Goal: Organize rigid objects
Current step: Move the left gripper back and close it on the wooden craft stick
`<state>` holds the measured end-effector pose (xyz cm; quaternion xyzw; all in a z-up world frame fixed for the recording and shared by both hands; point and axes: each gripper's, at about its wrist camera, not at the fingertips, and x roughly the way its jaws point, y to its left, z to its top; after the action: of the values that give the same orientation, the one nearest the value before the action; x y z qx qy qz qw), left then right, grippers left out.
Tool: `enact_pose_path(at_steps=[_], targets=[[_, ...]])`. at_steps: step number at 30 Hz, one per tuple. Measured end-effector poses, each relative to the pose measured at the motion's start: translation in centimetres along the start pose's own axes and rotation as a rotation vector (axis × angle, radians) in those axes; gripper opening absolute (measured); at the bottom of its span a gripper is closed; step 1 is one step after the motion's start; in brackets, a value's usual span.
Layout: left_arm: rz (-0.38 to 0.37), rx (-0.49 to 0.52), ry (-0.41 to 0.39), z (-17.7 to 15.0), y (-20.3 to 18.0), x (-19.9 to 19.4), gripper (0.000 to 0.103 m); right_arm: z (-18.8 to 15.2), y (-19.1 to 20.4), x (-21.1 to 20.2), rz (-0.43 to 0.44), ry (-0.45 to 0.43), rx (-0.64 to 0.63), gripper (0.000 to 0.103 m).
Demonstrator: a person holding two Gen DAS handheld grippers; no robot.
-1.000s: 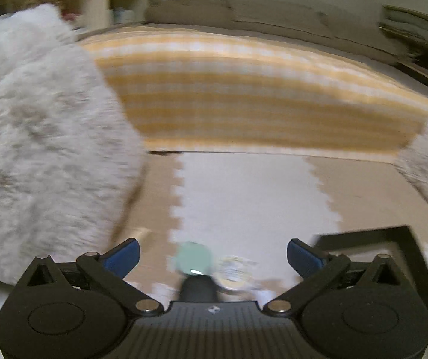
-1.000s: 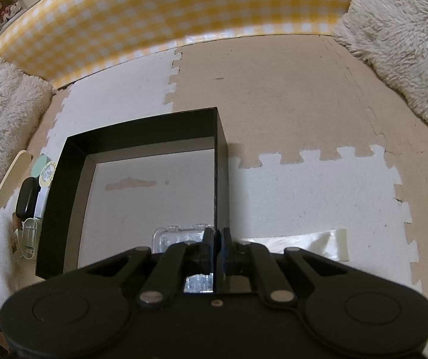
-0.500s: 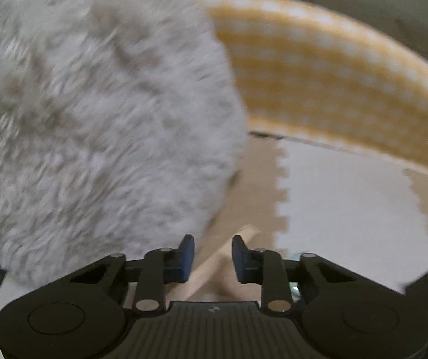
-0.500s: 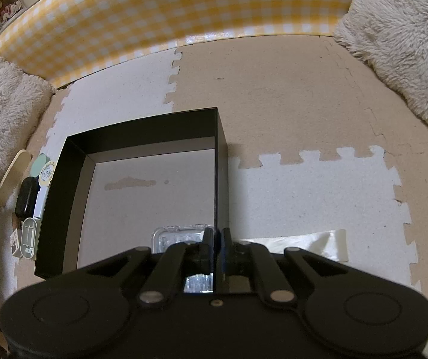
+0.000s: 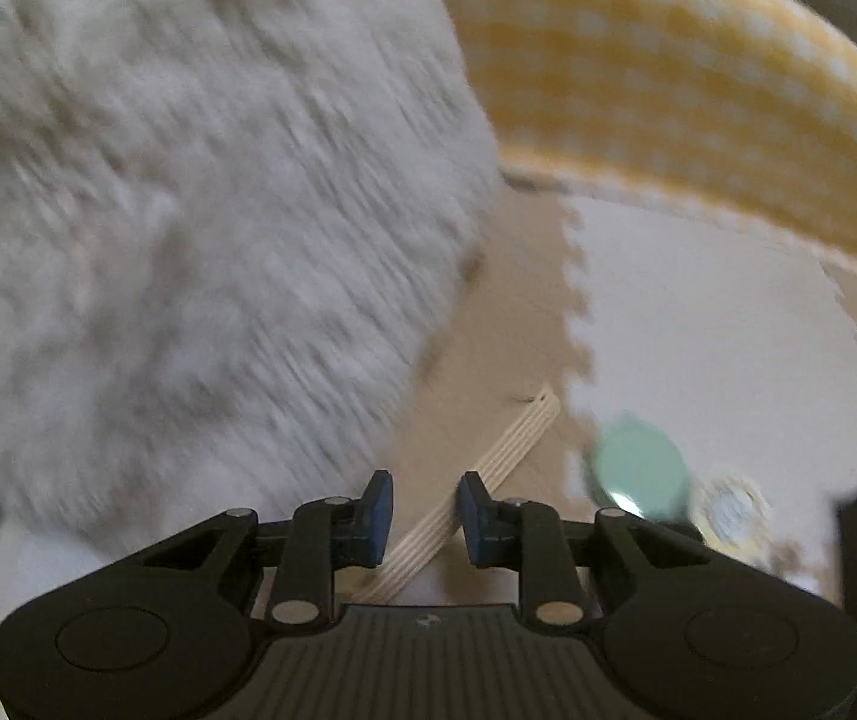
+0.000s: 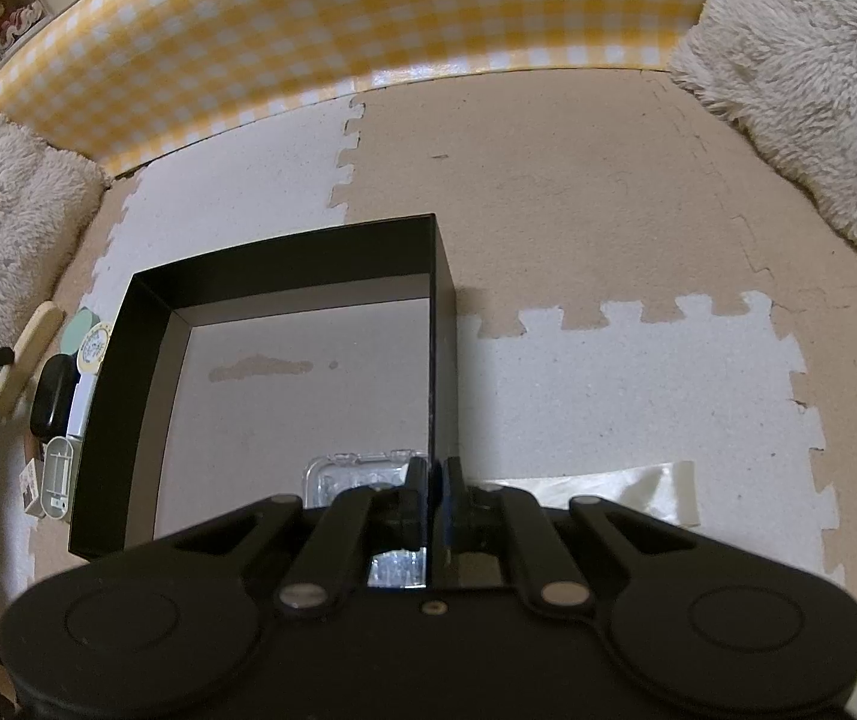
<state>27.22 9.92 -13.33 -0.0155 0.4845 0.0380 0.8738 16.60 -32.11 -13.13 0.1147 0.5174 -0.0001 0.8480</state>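
My left gripper [image 5: 425, 507] is nearly shut, its blue pads a narrow gap apart around a cream ribbed flat stick [image 5: 506, 462] that lies on the floor mat; I cannot tell whether the pads touch it. A mint round lid [image 5: 638, 471] and a small patterned disc [image 5: 728, 507] lie to its right. My right gripper [image 6: 434, 480] is shut on the right wall of a black open box [image 6: 440, 300]. A clear plastic case [image 6: 356, 471] lies inside the box near the gripper. The stick [image 6: 29, 354] and several small items show left of the box.
A fluffy white cushion [image 5: 188, 210] fills the left of the left wrist view, close to the gripper. A yellow checked barrier [image 6: 338, 42] runs along the back. Another fluffy cushion [image 6: 818, 90] is at the right. A clear plastic sheet [image 6: 620, 486] lies right of the box.
My left gripper closed from wide open to a narrow gap and swung left toward the cream stick beside the cushion. My right gripper stayed still on the box wall.
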Motion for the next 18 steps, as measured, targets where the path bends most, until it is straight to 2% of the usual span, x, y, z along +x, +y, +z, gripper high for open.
enact_pose_path(at_steps=[2,7,9,10,14,18], targets=[[-0.028,0.007,0.045,-0.5,-0.3,0.4,0.026,0.0,0.0,0.0,-0.001,0.0,-0.001,0.005],[-0.028,0.018,-0.018,-0.5,-0.6,0.2,0.028,0.0,0.0,0.0,0.0,0.0,-0.001,0.006],[-0.02,0.036,-0.041,-0.2,-0.6,0.5,0.041,0.0,0.0,0.0,-0.002,0.0,-0.003,0.006],[-0.016,0.054,-0.048,-0.2,-0.7,0.7,0.051,0.0,0.0,0.0,-0.002,0.0,-0.003,0.006],[-0.025,0.138,-0.046,0.3,-1.0,2.5,0.058,-0.1,0.0,0.1,0.001,0.001,0.0,0.006],[-0.068,0.17,-0.056,0.9,-0.6,3.1,0.061,0.0,-0.1,0.1,0.005,0.002,0.001,0.006]])
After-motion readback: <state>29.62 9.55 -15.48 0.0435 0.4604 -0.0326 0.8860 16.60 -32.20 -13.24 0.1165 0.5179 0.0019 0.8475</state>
